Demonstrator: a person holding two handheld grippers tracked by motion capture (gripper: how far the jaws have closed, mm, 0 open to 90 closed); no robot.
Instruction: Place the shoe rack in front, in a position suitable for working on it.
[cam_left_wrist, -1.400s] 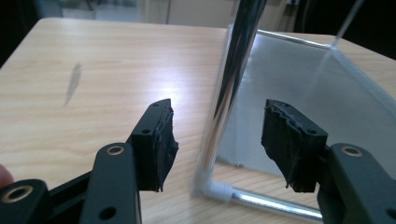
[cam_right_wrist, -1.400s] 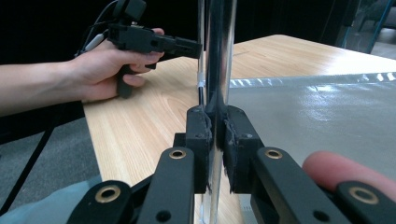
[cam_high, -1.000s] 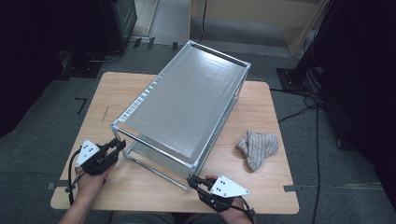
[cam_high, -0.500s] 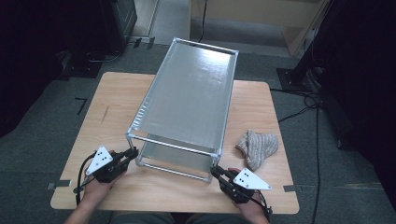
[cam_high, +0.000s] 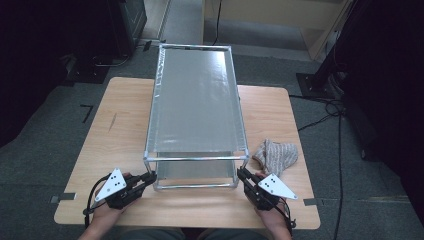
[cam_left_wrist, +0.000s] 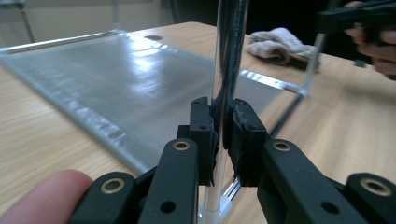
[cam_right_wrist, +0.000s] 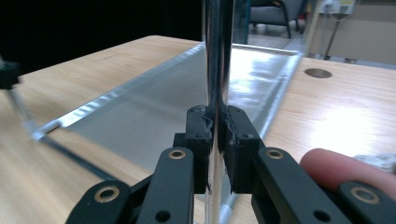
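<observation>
A two-tier metal rack (cam_high: 196, 100) with silver mesh shelves stands lengthwise on the wooden table (cam_high: 120, 125). My left gripper (cam_high: 149, 177) is shut on the rack's near left upright post (cam_left_wrist: 223, 70), its pads pinching the chrome tube. On the other side, my right gripper (cam_high: 241, 175) is shut on the near right post (cam_right_wrist: 215, 60) in the same way. The lower shelf (cam_left_wrist: 116, 79) spreads out behind the left post and the same lower shelf (cam_right_wrist: 196, 98) lies behind the right one. The other hand with its gripper (cam_left_wrist: 359, 23) appears far off in the left gripper view.
A crumpled beige cloth (cam_high: 276, 155) lies on the table just right of the rack's near right corner, close to my right hand. Bare tabletop runs along both long sides of the rack. Dark equipment and cables (cam_high: 325, 100) sit on the floor around the table.
The rack has swung from a diagonal lie to straight along the table. Both grippers moved with its near corners, the left one rightward and nearer, the right one rightward.
</observation>
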